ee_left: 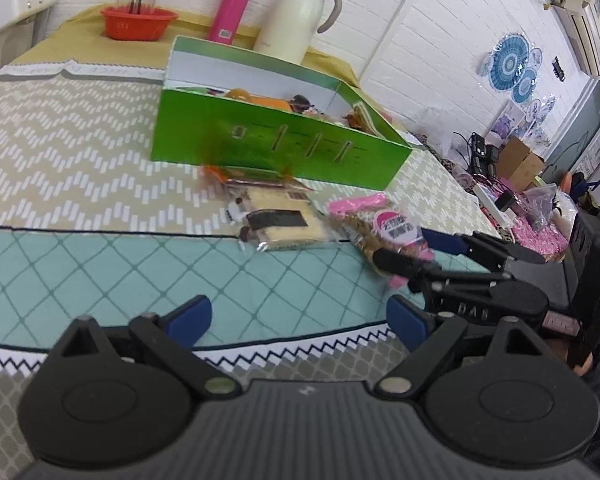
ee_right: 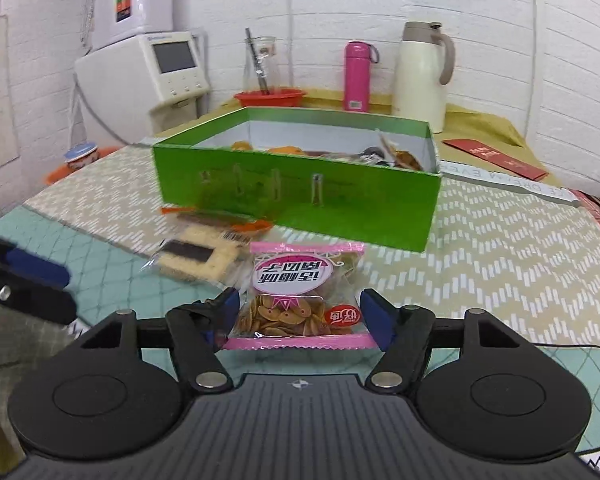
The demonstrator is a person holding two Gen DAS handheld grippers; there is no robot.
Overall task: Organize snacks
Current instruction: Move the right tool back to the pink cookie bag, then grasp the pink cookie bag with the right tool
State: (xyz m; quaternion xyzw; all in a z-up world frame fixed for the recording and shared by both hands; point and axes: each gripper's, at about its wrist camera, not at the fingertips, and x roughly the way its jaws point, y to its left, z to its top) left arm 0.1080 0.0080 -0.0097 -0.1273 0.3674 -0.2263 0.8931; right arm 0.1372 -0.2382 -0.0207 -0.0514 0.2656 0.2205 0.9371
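A green open box (ee_left: 284, 140) (ee_right: 300, 196) holds several snacks. In front of it on the cloth lie a cracker packet (ee_left: 280, 224) (ee_right: 196, 256), an orange-edged packet (ee_left: 256, 174) (ee_right: 220, 222) against the box wall, and a pink-edged bag of small biscuits (ee_right: 300, 300) (ee_left: 376, 228). My right gripper (ee_right: 302, 318) (ee_left: 404, 248) is open with its fingers on either side of the pink bag's near end, apart from it. My left gripper (ee_left: 300, 320) is open and empty above the teal cloth, short of the packets; it shows at the left edge of the right wrist view (ee_right: 32, 280).
A red bowl (ee_left: 138, 22) (ee_right: 270, 98), a pink flask (ee_left: 232, 8) (ee_right: 358, 76) and a cream jug (ee_left: 296, 16) (ee_right: 422, 76) stand behind the box. A red envelope (ee_right: 496, 158) lies right of the box. A water dispenser (ee_right: 156, 76) stands at the left.
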